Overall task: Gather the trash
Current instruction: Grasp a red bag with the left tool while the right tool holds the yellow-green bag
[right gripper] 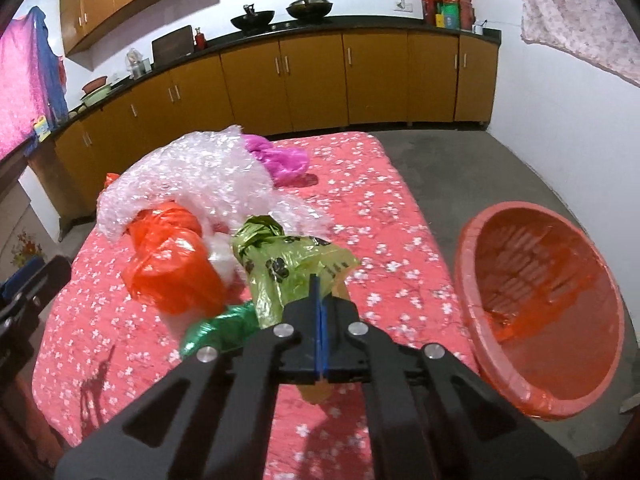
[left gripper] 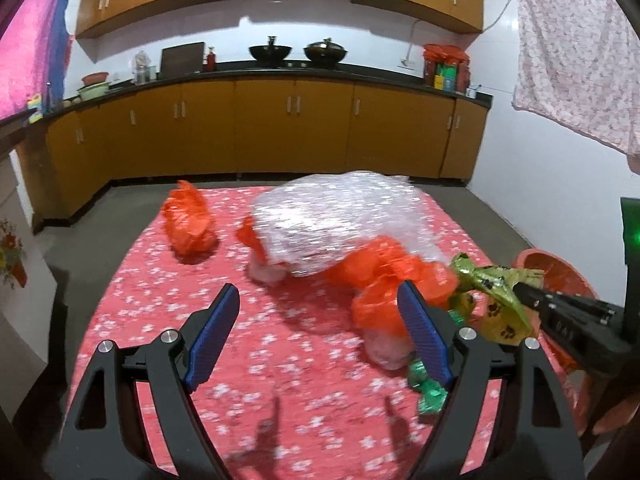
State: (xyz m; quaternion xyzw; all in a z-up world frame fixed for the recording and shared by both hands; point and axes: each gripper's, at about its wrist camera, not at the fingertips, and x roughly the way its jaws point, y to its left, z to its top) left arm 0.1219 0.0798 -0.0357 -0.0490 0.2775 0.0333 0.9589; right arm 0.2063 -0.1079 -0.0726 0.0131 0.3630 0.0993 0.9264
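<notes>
We held the right gripper [right gripper: 320, 300] with its blue pads pressed together on a crumpled yellow-green bag [right gripper: 288, 268] printed with dark paw marks, the bag bunching out ahead of the fingertips and a bit hanging below them. Just left of those fingers lay an orange bag [right gripper: 172, 268], touching a white wad, and under the left finger a shiny green wrapper [right gripper: 216, 330] rested on the red flowered cloth [right gripper: 400, 264]. Farther ahead of the fingers a heap of bubble wrap [right gripper: 200, 172] spread over the orange bag, with a magenta bag [right gripper: 280, 158] beyond it. To the right of the fingers, off the cloth's edge, stood the red basket [right gripper: 472, 272], lined with orange plastic.

Our left gripper [left gripper: 320, 308] hovered over the cloth with its fingers spread wide and nothing between them. Behind its right finger sat the orange bag [left gripper: 384, 280], and the green wrapper [left gripper: 428, 392] lay just outside that finger. The yellow-green bag [left gripper: 492, 288] hung at the right gripper's tip [left gripper: 520, 292], further right. Ahead of the left finger, well apart, a second orange bag [left gripper: 188, 224] lay alone, with the bubble wrap [left gripper: 340, 220] beside it.
</notes>
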